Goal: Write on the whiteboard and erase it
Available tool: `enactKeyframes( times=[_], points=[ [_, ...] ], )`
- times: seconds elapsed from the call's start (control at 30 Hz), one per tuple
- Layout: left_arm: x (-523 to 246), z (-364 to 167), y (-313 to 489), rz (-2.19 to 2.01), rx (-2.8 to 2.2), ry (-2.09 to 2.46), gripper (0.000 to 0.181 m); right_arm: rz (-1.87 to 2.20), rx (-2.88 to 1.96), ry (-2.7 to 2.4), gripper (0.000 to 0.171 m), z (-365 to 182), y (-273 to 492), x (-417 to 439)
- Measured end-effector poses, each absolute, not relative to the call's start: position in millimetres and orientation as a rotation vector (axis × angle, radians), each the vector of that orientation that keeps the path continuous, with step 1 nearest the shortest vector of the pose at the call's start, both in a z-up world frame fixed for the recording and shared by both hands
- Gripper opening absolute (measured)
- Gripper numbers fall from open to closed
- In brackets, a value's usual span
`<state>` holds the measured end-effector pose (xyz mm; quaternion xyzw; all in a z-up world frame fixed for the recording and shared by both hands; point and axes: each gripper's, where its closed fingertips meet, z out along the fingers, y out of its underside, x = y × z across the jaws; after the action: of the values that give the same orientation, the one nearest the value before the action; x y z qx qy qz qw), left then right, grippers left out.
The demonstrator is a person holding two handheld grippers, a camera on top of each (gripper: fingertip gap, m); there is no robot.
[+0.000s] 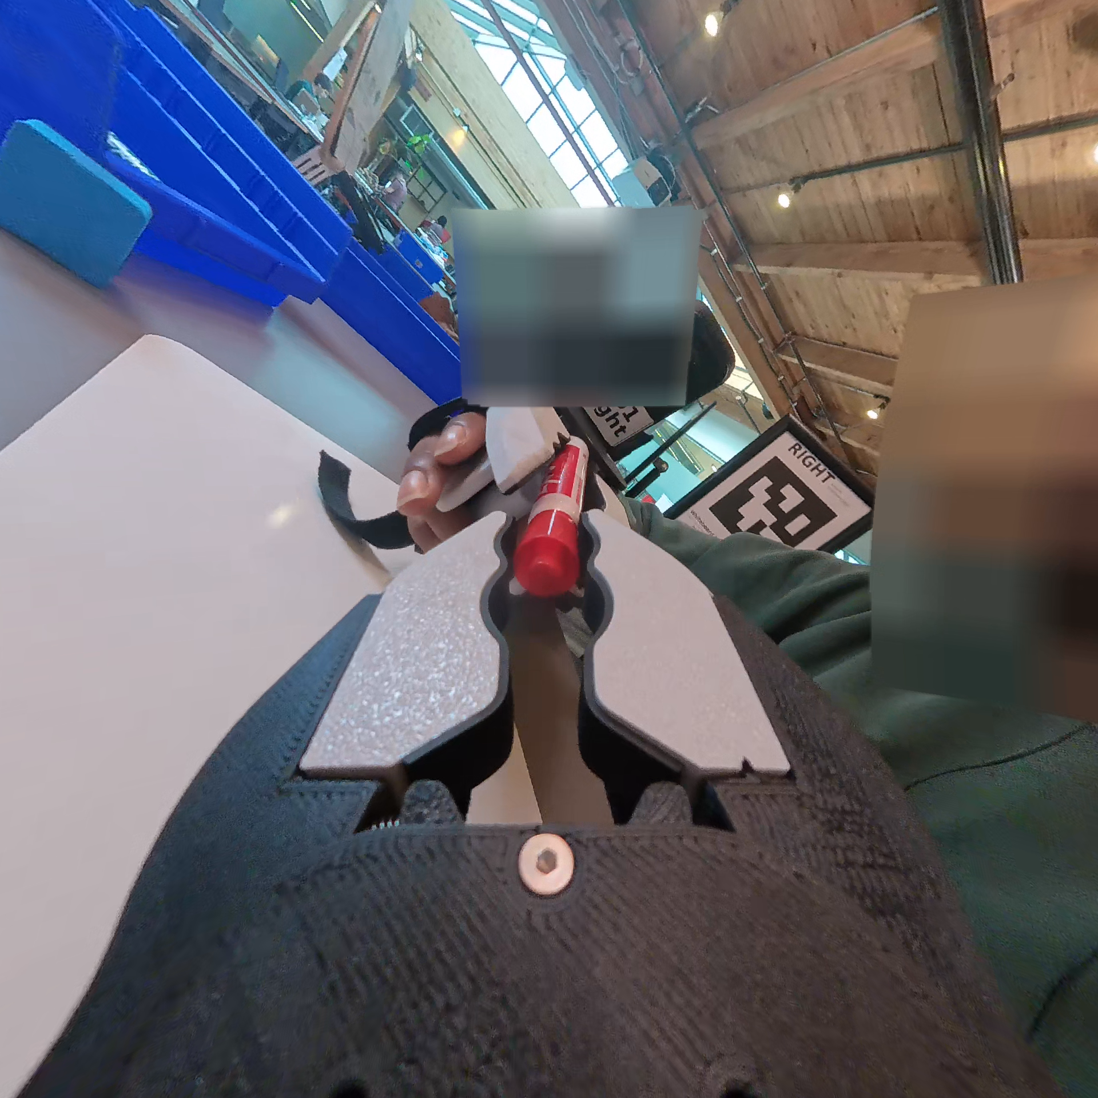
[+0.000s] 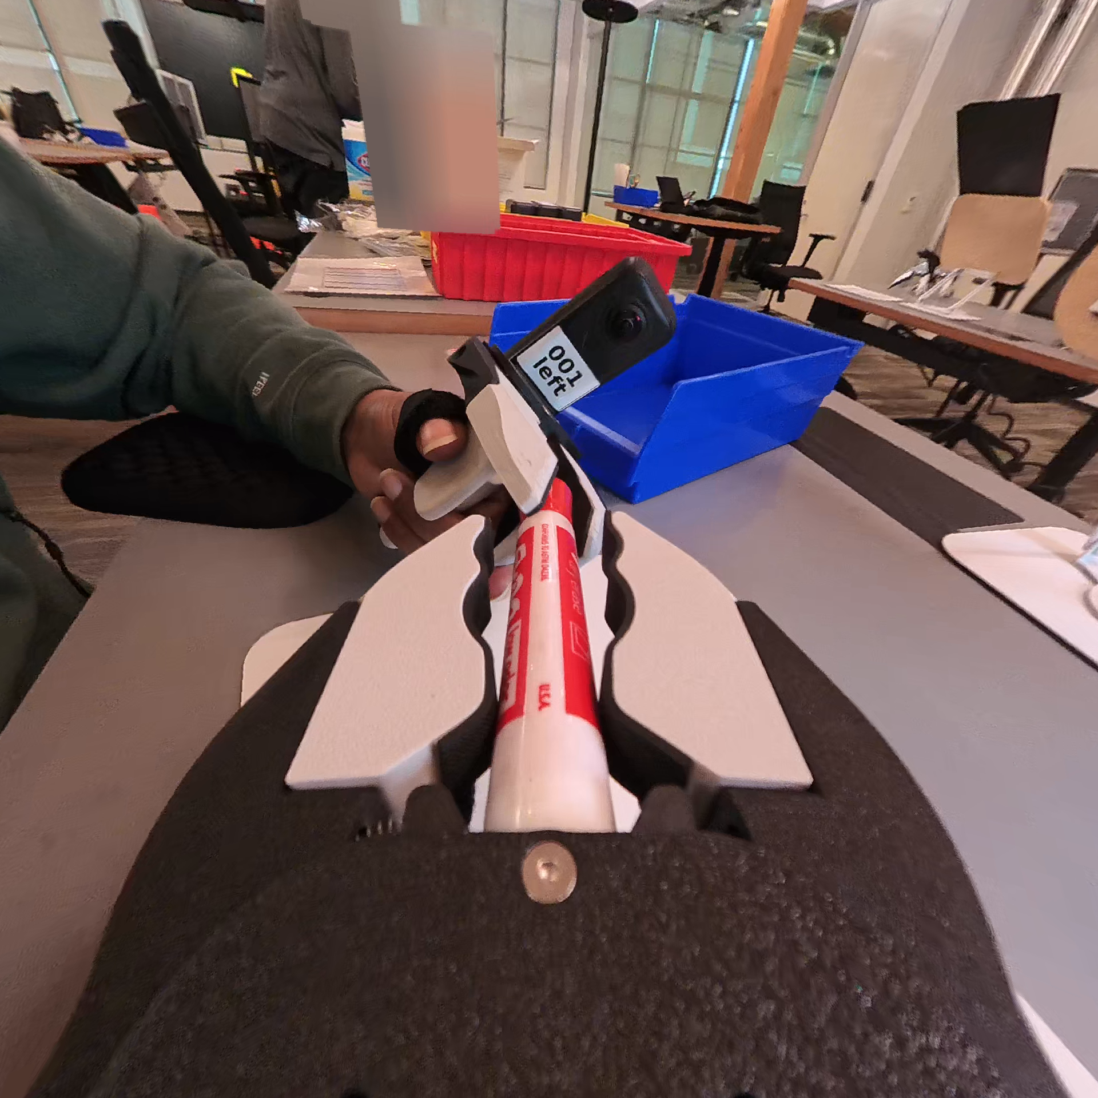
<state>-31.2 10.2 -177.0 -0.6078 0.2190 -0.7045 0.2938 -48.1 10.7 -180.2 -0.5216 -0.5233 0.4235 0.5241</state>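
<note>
- Our right hand-held gripper (image 2: 549,594) clamps the marker (image 2: 543,665) barrel, pointing twelve o'clock.
- Left hand-held gripper (image 1: 546,564) pinches its red cap (image 1: 546,555).
- Light, stiff, slick plastic: we'd grip mid-barrel.

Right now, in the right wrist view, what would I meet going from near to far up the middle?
Right hand-held gripper closed around the red marker → left hand-held gripper clamped on the marker's far end → blue bin → red bin.
</note>
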Motion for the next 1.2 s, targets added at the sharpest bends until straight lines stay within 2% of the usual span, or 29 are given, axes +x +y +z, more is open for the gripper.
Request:
enactKeyframes(
  times=[0.23,0.5,0.63,0.8,1.2],
  points=[
    [-22.9,-189.4,20.3,-1.848,-1.7,0.486,0.021,1.126,-1.297,-1.222,0.035,-192.1,18.5,-40.3],
    [-15.6,-180.2,15.3,-1.897,-1.642,0.611,0.021,1.08,-1.289,-1.247,0.035,-180.6,17.3,-32.7],
    [-12.8,-178.2,10.5,-1.939,-1.614,0.657,0.037,1.047,-1.291,-1.254,0.034,-181.7,21.5,-27.0],
    [-12.5,-185.9,11.1,-1.961,-1.637,0.634,0.02,1.092,-1.327,-1.26,0.035,-188.3,20.5,-28.3],
    [-9.3,-185.0,5.1,-1.864,-1.706,0.711,0.019,1.065,-1.277,-1.275,0.035,-184.1,14.6,-24.0]
  ],
)
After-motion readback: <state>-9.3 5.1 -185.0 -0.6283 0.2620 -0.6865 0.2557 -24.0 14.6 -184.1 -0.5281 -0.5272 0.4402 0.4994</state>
